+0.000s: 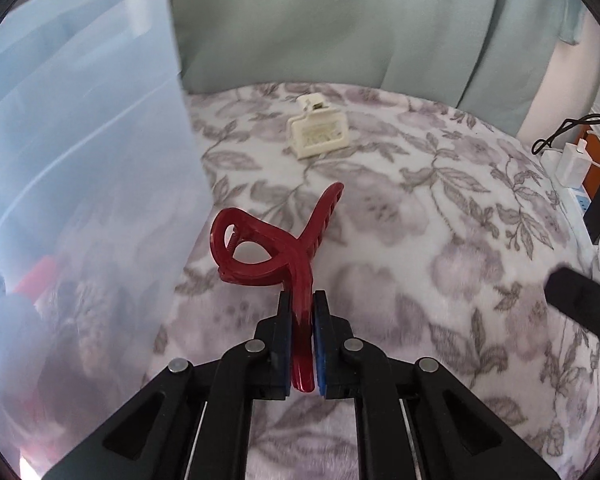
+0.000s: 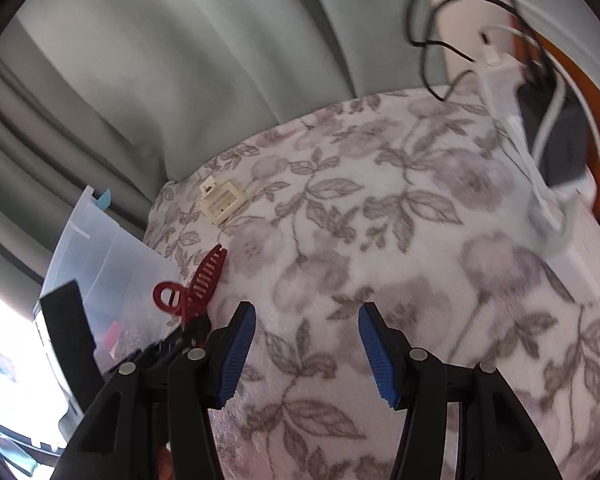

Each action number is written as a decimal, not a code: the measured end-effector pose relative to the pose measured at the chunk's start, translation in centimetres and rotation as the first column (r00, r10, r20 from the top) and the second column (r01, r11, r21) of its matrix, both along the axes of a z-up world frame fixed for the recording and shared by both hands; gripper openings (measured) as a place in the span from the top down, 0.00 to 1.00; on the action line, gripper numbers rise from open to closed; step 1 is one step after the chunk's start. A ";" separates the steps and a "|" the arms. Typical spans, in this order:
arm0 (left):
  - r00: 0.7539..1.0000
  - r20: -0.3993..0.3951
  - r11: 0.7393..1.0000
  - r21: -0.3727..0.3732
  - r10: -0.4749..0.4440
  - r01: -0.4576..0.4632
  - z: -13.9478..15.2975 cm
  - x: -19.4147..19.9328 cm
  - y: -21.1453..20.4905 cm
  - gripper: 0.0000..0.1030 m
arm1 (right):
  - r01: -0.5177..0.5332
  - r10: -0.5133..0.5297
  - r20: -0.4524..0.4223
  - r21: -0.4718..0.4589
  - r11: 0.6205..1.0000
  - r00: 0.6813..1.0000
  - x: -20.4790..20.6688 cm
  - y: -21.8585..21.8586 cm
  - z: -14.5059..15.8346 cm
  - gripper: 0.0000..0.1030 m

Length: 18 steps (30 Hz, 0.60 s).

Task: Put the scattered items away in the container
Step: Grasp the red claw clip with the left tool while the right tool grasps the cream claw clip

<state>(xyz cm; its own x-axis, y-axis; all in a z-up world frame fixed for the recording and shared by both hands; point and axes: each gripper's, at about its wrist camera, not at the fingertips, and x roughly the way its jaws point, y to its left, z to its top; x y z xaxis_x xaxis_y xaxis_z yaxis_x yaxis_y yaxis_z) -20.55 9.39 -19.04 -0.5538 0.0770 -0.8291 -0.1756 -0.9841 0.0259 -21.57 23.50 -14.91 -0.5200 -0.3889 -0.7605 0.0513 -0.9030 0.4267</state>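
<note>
Red claw clip (image 1: 276, 256) pinched in left gripper (image 1: 302, 300), beside container (image 1: 100, 160); needs carrying over the rim; right gripper (image 2: 307, 316) parted, empty; cream clip (image 1: 318, 132) waiting.

Place: a home, most likely a bedroom.
Surface: a soft bed (image 1: 440, 240) under a plush blanket (image 2: 380, 220) printed with grey-mauve flowers and leaves; it bulges and dents like bedding.
Backdrop: pale green curtain (image 1: 340, 20) hanging in long folds just behind the bed.
Bedside: at the right edge, a white power strip (image 1: 576, 200) with a white charger (image 1: 570, 166) plugged in, black and white cables (image 2: 440, 20) trailing, orange-brown wood behind.
Belongings: hair claws, one red (image 1: 268, 248) and one cream (image 1: 318, 136), on the blanket; a clear plastic bin (image 1: 80, 160) beside them holding more small items.
</note>
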 end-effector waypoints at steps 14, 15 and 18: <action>0.993 -0.017 0.993 0.019 0.114 -0.114 -0.3 -1.6 -1.4 0.91 | -0.201 0.203 -0.015 0.081 0.976 0.979 -5.4 -6.0 -0.1 0.44; 0.993 -0.015 0.993 0.023 0.120 -0.120 -0.3 -1.8 -1.5 0.91 | -0.216 0.219 -0.018 0.085 0.973 0.976 -5.9 -6.4 -0.1 0.44; 0.990 -0.014 0.990 0.029 0.142 -0.141 -0.2 -1.8 -1.6 0.91 | -0.258 0.263 -0.036 0.117 0.959 0.964 -7.5 -7.9 0.0 0.44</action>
